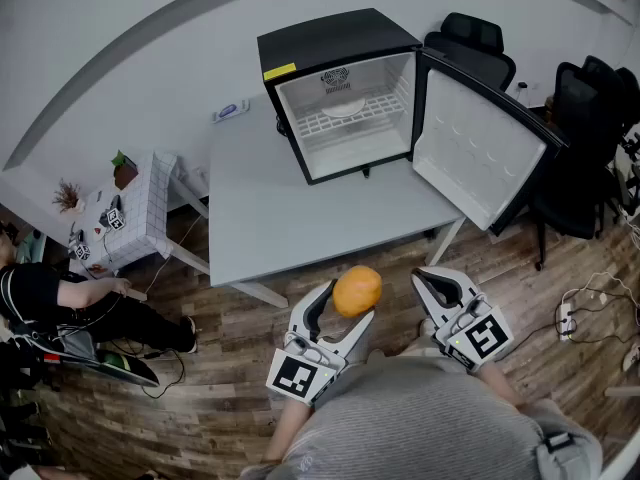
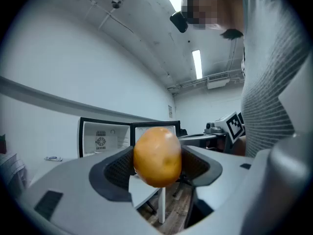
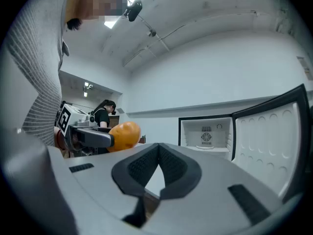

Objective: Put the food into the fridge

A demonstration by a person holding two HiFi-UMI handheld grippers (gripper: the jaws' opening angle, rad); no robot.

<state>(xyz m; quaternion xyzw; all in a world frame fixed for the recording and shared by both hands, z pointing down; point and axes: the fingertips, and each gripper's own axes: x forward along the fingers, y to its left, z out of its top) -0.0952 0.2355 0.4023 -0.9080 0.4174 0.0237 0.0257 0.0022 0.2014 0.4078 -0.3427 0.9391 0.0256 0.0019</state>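
Orange-skinned and rounded, a fruit (image 1: 357,290) sits pinched between the wide-set jaws of the left gripper (image 1: 343,310), just short of the grey table's (image 1: 300,218) near edge. Beside it, the right gripper (image 1: 430,279) has its jaws pressed together on nothing. On the table, the black fridge (image 1: 330,40) stands with its door (image 1: 480,153) swung open to the right.

- The left gripper (image 1: 348,304) is held low, just ahead of the torso (image 1: 440,423), pointing forward. Its jaws are spread wide and press on both sides of a round orange fruit (image 1: 357,290).
- The right gripper (image 1: 428,280) is beside it, near but apart. Its jaws are closed together with nothing between them.
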